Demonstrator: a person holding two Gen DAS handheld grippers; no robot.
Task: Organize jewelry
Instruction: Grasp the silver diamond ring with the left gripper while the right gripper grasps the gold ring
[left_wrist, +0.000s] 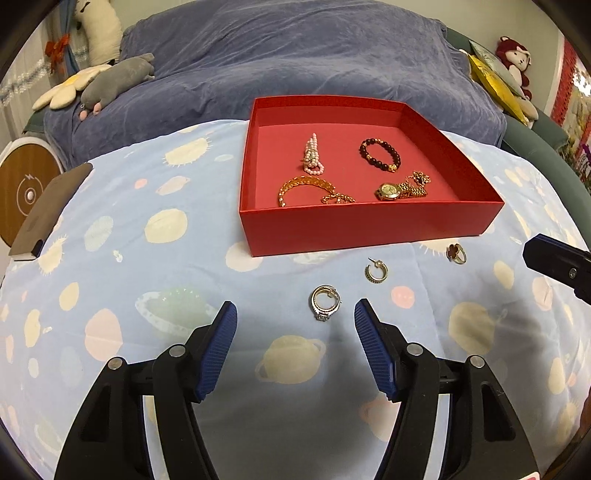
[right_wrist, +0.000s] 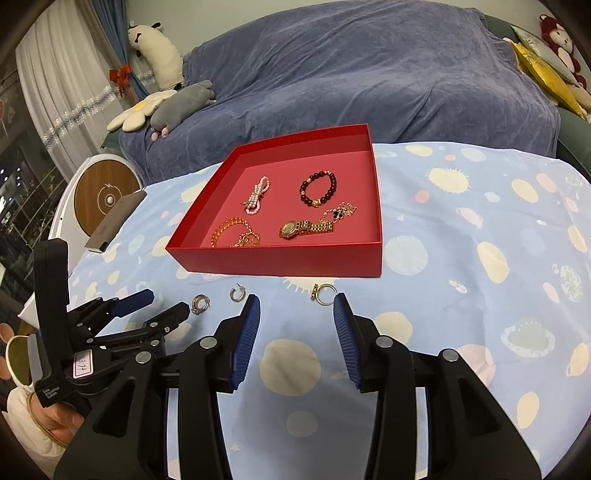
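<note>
Loose on the planet-print cloth lie a cluster of silver rings (left_wrist: 324, 302) (right_wrist: 201, 304), a hoop earring (left_wrist: 376, 271) (right_wrist: 236, 293) and a gold ring with a dark clover (left_wrist: 456, 254) (right_wrist: 323, 293). Behind them stands a red box (left_wrist: 369, 229) (right_wrist: 280, 262). It holds a pearl bracelet (left_wrist: 312, 155), a dark bead bracelet (left_wrist: 380, 153), a gold chain bracelet (left_wrist: 310, 190) and a gold watch (left_wrist: 400, 188). My left gripper (left_wrist: 295, 310) (right_wrist: 168, 300) is open, the silver rings just beyond its tips. My right gripper (right_wrist: 297, 301) is open and empty, just short of the clover ring.
A dark flat slab (left_wrist: 48, 210) rests on the cloth's left edge, beside a round white-and-wood device (left_wrist: 26, 184). A blue-covered sofa (left_wrist: 295, 55) with plush toys (left_wrist: 118, 81) runs behind the table. A person's hand (right_wrist: 55, 417) holds the left gripper.
</note>
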